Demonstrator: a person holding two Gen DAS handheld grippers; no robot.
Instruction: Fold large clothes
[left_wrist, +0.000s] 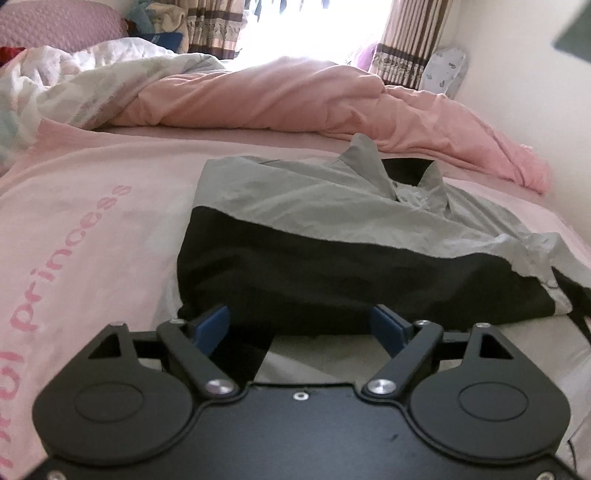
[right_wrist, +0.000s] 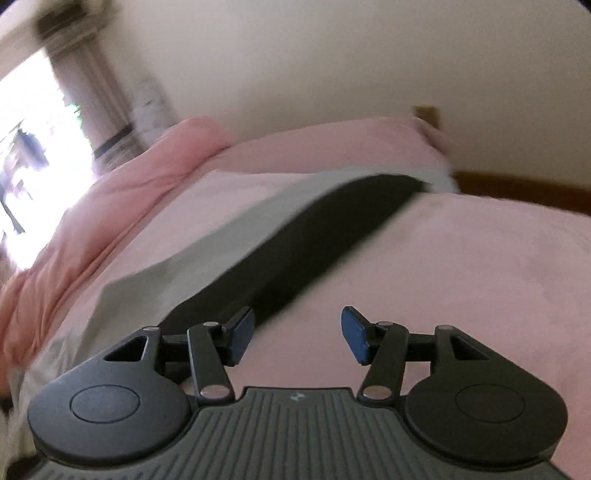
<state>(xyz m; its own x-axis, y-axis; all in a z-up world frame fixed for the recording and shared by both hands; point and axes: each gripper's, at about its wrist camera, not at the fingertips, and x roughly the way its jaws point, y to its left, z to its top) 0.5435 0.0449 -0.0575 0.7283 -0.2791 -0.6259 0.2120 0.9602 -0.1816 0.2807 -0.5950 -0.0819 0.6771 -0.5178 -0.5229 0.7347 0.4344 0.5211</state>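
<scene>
In the left wrist view, the pink bed sheet (left_wrist: 92, 229) with its printed lettering fills the left of the frame, and the grey-and-black shirt (left_wrist: 332, 240) lies partly folded at centre, collar toward the upper right, with a rumpled pink duvet (left_wrist: 295, 99) along the top. The risk here, as I judge it, is that the thin, slippery-looking fabric slides or unfolds if only its top layer is caught, or that the sheet beneath gets pinched with it and drags the fold askew. The left hand-held gripper (left_wrist: 299, 325) sits at the lower centre with its blue pads spread wide, holding nothing, just at the shirt's near black edge; whether a pad touches the cloth I cannot tell. In the right wrist view, which is blurred, the shirt (right_wrist: 295, 251) runs as a long band from lower left to upper right across the sheet (right_wrist: 461, 277). The right hand-held gripper (right_wrist: 297, 334) is likewise spread apart and empty, its left pad just beside the black edge.
</scene>
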